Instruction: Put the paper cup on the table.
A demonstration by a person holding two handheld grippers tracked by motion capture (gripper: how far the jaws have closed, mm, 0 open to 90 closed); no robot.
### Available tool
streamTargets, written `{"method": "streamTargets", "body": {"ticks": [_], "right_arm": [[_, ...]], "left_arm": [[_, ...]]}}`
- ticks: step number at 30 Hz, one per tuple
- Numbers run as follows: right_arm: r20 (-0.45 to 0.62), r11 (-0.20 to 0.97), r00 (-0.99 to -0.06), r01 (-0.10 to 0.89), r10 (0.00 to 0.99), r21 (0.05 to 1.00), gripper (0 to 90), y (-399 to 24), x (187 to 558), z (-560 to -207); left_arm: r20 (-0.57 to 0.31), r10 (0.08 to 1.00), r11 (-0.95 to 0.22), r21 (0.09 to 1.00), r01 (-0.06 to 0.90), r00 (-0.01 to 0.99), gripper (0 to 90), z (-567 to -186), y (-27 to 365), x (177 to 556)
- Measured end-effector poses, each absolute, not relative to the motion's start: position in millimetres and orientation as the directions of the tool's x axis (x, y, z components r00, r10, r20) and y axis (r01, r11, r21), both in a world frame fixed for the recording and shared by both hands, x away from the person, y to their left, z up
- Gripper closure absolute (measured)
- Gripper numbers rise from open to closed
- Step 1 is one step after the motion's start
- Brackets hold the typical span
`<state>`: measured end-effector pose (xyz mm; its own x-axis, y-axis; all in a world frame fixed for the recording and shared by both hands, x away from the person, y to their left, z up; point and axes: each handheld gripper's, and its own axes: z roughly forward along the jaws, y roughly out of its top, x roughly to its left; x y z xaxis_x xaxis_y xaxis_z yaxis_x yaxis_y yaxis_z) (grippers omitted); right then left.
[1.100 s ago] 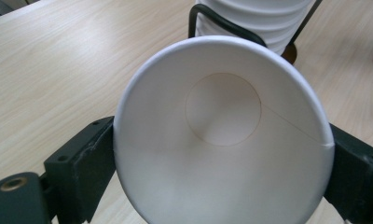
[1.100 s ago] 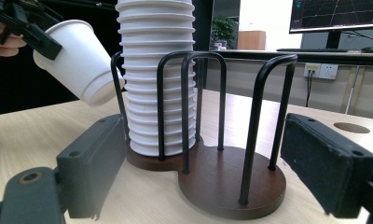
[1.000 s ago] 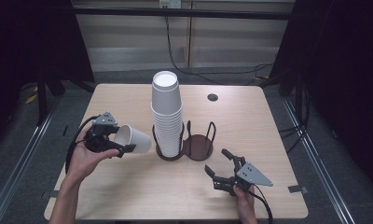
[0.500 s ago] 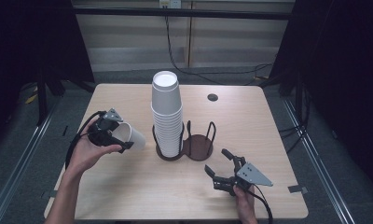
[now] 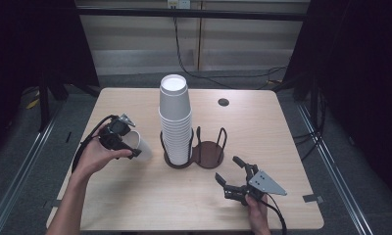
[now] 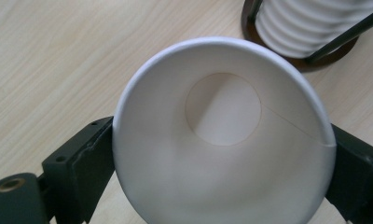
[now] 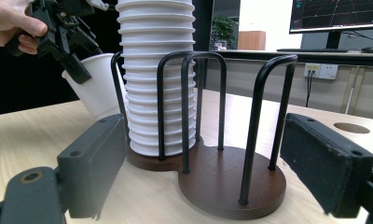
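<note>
Left hand-held gripper (image 5: 133, 148) clamps white paper cup (image 6: 222, 135) across rim, at stack's 9 o'clock; light, thin-walled, crushable, so grip gently. Right hand-held gripper (image 5: 232, 175) wide open, empty.

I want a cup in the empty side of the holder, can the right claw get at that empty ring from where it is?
Probably yes. The right claw stands open on the table facing the empty ring, with bare tabletop between them. The cup stack sits in the other ring, off to the side.
</note>
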<state>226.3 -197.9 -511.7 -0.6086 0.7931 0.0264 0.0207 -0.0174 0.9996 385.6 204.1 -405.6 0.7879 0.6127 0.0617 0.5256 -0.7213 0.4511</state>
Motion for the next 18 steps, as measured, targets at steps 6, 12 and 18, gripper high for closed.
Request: {"method": "streamTargets", "body": {"ticks": [6, 12, 18], "right_arm": [[0.025, -0.016, -0.606, 0.020, 0.795, 1.000, 13.9, -197.9, 226.2, -511.7], [0.026, -0.017, -0.606, 0.021, 0.795, 1.000, 15.1, -197.9, 226.1, -511.7], [0.026, -0.017, -0.606, 0.021, 0.795, 1.000, 15.1, -197.9, 226.2, -511.7]], "left_arm": [[0.090, 0.581, -0.767, 0.394, 0.507, 0.809, 7.3, -409.8, 192.8, 389.9], [0.103, 0.576, -0.776, 0.382, 0.503, 0.811, 5.8, -410.6, 186.6, 393.5], [0.105, 0.563, -0.785, 0.379, 0.490, 0.820, 5.1, -412.0, 182.0, 397.6]]}}
